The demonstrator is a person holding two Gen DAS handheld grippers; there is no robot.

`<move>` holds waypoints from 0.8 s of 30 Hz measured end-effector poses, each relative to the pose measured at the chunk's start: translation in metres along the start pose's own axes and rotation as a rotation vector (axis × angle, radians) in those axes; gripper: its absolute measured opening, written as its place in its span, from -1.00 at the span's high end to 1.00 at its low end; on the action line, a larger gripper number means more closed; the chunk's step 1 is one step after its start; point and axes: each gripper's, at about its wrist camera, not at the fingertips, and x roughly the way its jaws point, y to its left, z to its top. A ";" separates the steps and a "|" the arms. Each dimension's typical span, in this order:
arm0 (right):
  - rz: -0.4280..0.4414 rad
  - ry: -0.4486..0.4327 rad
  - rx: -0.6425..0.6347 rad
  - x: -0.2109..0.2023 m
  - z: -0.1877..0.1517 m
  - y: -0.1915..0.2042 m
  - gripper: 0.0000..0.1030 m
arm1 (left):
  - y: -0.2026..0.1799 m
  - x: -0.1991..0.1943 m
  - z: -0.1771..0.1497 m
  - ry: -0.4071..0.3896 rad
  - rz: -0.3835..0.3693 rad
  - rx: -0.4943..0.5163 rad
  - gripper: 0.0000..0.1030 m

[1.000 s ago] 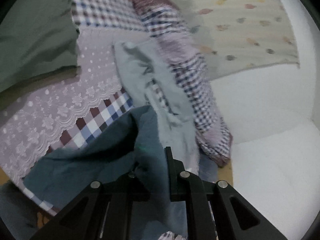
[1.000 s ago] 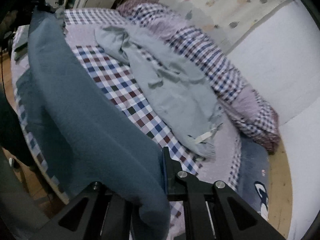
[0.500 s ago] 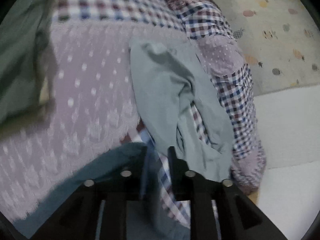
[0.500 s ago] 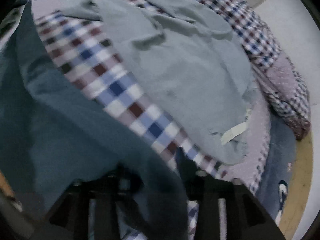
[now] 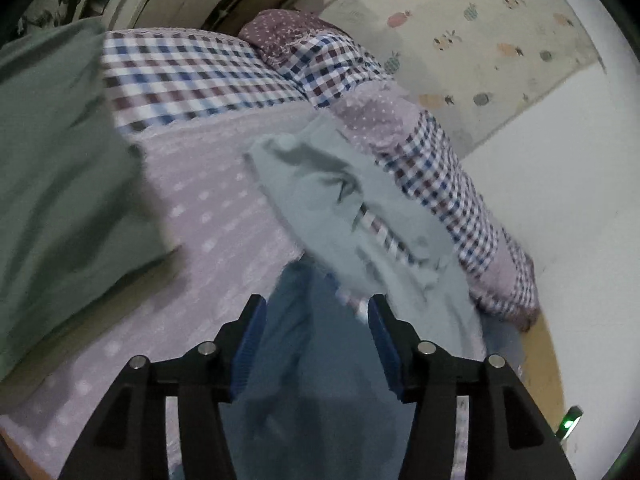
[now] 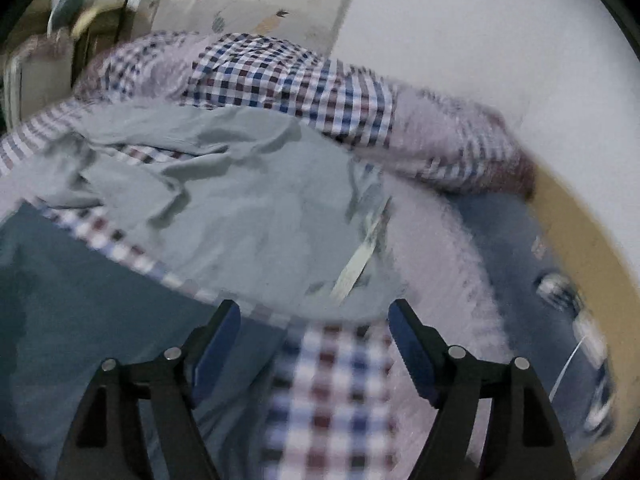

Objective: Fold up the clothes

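Observation:
A dark teal garment (image 5: 320,360) lies spread on the bed below my left gripper (image 5: 316,310), which is open with nothing between its blue pads. The same teal garment (image 6: 80,300) fills the lower left of the right wrist view, and my right gripper (image 6: 314,314) hangs open over its edge and the checked sheet. A crumpled pale grey-green garment (image 5: 352,208) lies beyond the teal one, against the rolled quilt; the same pale garment (image 6: 240,208) shows a white label near its hem.
The bed has a lilac dotted cover (image 5: 200,200) and checked sheet (image 6: 332,392). A rolled checked quilt (image 5: 432,160) runs along the white wall (image 5: 560,200). A green cloth (image 5: 52,160) hangs at left. A blue mat (image 6: 540,280) lies on the wooden floor at right.
Both grippers were shut on the teal garment a second ago. They have let it go, the garment now lies on the bed, and both stand open.

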 end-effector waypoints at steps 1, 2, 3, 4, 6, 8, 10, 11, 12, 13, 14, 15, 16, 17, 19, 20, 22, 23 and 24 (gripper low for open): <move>0.032 -0.002 0.041 -0.009 -0.014 -0.002 -0.55 | 0.007 -0.007 -0.010 0.004 0.011 0.012 -0.14; 0.056 -0.009 0.074 -0.020 -0.028 0.000 -0.55 | 0.013 -0.012 -0.021 0.011 0.021 0.023 -0.15; 0.075 -0.023 0.107 -0.031 -0.043 0.003 -0.55 | 0.018 -0.015 -0.031 0.026 0.031 0.031 -0.20; 0.096 -0.043 0.142 -0.043 -0.056 0.007 -0.55 | 0.023 -0.018 -0.041 0.040 0.041 0.039 -0.21; 0.169 -0.095 0.213 -0.065 -0.081 0.021 -0.55 | 0.032 -0.023 -0.061 0.070 0.061 0.052 -0.24; 0.227 -0.130 0.253 -0.079 -0.097 0.036 -0.56 | 0.041 -0.025 -0.079 0.099 0.087 0.051 -0.24; 0.287 -0.172 0.291 -0.092 -0.115 0.056 -0.56 | 0.050 -0.026 -0.097 0.128 0.114 0.050 -0.24; 0.322 -0.191 0.302 -0.097 -0.122 0.069 -0.56 | 0.055 -0.028 -0.105 0.139 0.128 0.050 -0.24; 0.353 -0.203 0.306 -0.100 -0.128 0.080 -0.56 | 0.059 -0.030 -0.111 0.141 0.142 0.051 -0.24; 0.382 -0.203 0.292 -0.100 -0.131 0.090 -0.56 | 0.063 -0.034 -0.116 0.140 0.156 0.050 -0.24; 0.407 -0.197 0.266 -0.100 -0.133 0.103 -0.56 | 0.067 -0.038 -0.120 0.138 0.166 0.042 -0.24; 0.428 -0.190 0.230 -0.100 -0.134 0.117 -0.56 | 0.071 -0.043 -0.124 0.136 0.177 0.034 -0.24; 0.446 -0.186 0.198 -0.100 -0.135 0.128 -0.56 | 0.074 -0.046 -0.127 0.135 0.185 0.025 -0.25; 0.457 -0.184 0.178 -0.100 -0.135 0.137 -0.56 | 0.078 -0.048 -0.130 0.140 0.189 0.013 -0.25; 0.505 -0.175 0.168 -0.099 -0.135 0.150 -0.56 | 0.085 -0.051 -0.136 0.150 0.196 -0.010 -0.28; 0.532 -0.169 0.165 -0.098 -0.134 0.156 -0.56 | 0.088 -0.052 -0.139 0.157 0.202 -0.018 -0.28; 0.563 -0.164 0.157 -0.097 -0.133 0.165 -0.56 | 0.093 -0.047 -0.145 0.193 0.212 -0.025 -0.28; 0.575 -0.163 0.147 -0.097 -0.132 0.169 -0.56 | 0.095 -0.044 -0.148 0.214 0.213 -0.028 -0.28; 0.587 -0.163 0.137 -0.097 -0.130 0.174 -0.56 | 0.096 -0.042 -0.149 0.230 0.210 -0.027 -0.28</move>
